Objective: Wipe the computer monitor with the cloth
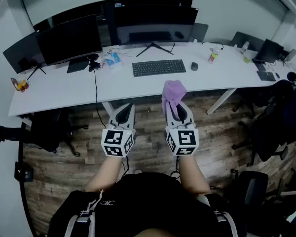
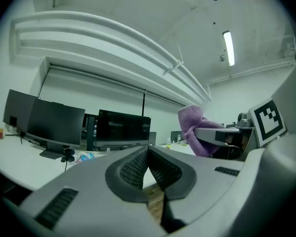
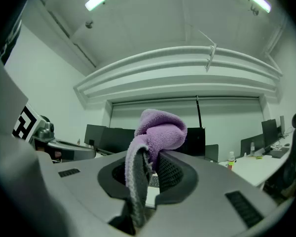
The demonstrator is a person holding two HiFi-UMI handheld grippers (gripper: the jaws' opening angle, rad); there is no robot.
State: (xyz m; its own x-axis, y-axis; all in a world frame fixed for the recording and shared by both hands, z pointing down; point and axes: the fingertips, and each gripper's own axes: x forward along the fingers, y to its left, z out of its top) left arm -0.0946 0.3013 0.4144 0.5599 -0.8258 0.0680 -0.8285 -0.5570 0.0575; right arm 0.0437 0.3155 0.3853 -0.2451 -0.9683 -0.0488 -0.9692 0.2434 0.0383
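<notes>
Purple cloth (image 1: 173, 94), bunched, clamped between the jaws of the right gripper (image 1: 176, 107) at lower centre of the head view; one loose end trailing down between the ribbed pads, the rest bulging above the tips. Held in the air over the wood floor (image 1: 148, 147), just short of the near edge of the white desk (image 1: 64, 90), well apart from any screen.

Left gripper (image 1: 126, 109) just beside it on the left, jaws pressed together with nothing between them.

Straight ahead on the desk, at upper centre: wide dark computer monitor (image 1: 153, 24) on a splayed stand, screen off. In front of it, black keyboard (image 1: 159, 67), with black mouse (image 1: 194, 66) just to its right. Further right, small bottle (image 1: 214, 56) standing upright, contents too small to tell.

Upper left: second dark monitor (image 1: 69, 39), then a third (image 1: 19, 53) at the desk's far left end.

Dark office chairs (image 1: 271, 127) at the right edge.
</notes>
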